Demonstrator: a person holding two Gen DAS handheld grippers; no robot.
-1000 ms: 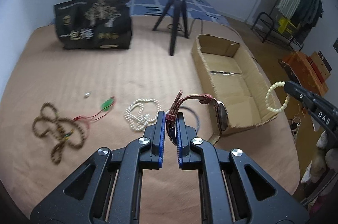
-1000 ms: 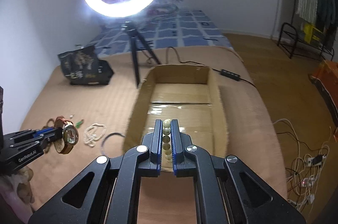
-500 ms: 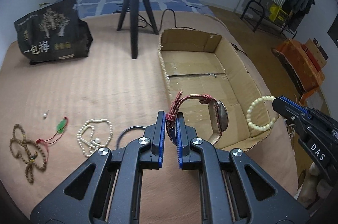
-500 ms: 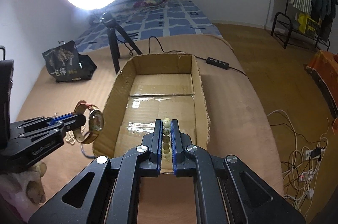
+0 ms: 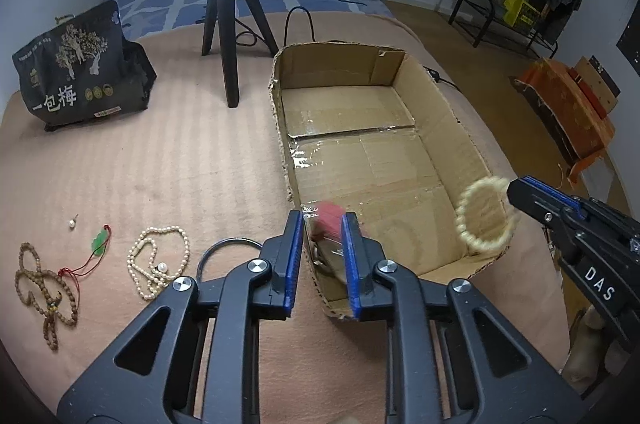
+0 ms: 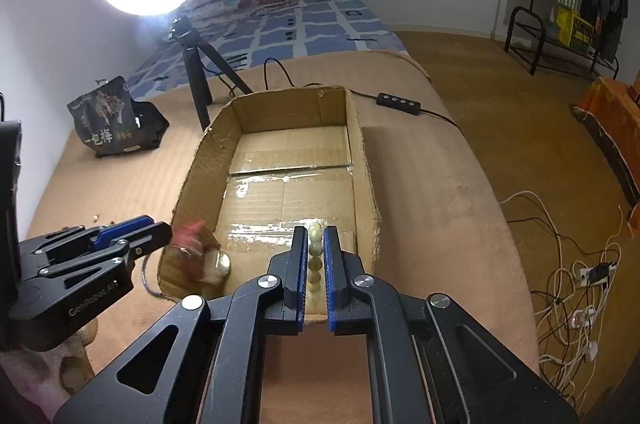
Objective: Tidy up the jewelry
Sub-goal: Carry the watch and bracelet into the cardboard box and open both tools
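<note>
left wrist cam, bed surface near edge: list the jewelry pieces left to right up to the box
brown bead strand → green pendant on red cord → white pearl necklace → dark bangle → cardboard box

Left wrist view: sits behind the left gripper point(image 5: 320, 244), close above the near left corner of the cardboard box point(image 5: 460, 128), facing down its length toward the tripod point(image 5: 230, 24) at the bed's point(image 5: 160, 164) far edge.

Right wrist view: behind the right gripper point(image 6: 316, 256), above the box's point(image 6: 362, 160) near edge, facing the same way, slightly higher.

Shared: box, tripod point(image 6: 198, 76), black bag point(image 5: 80, 68) point(image 6: 114, 120); each view catches the other gripper point(image 5: 516, 190) point(image 6: 160, 230) at its edge.
</note>
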